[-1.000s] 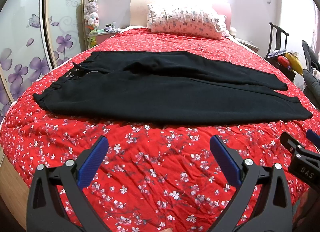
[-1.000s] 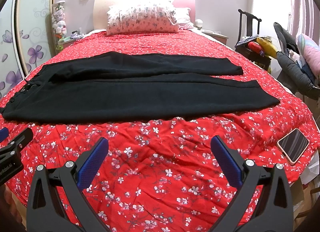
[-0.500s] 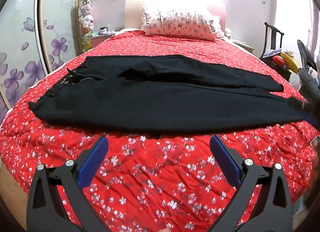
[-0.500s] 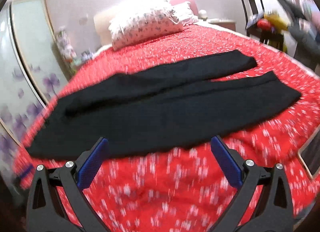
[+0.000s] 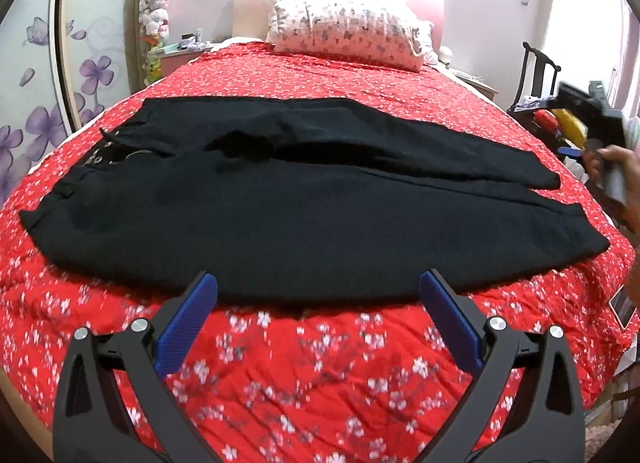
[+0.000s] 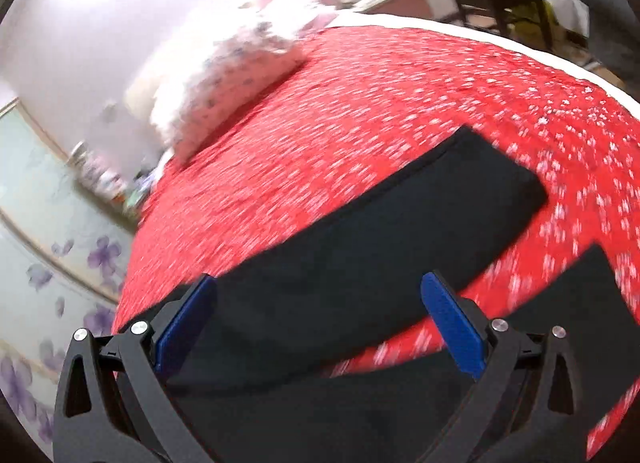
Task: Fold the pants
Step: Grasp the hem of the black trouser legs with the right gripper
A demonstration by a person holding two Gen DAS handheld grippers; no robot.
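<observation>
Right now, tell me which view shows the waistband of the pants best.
The left wrist view. It shows the pants whole and sharp, with the waistband at the left end, buttons visible. The right wrist view is blurred and tilted, showing only the two leg ends; the waistband is out of frame.

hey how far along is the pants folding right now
Done: the black pants lie spread flat across the red bedspread, both legs side by side, with no fold made yet. In hand: nothing is gripped. The left gripper is open near the pants' near edge, and the right gripper is open above the leg ends. Left: every fold.
</observation>
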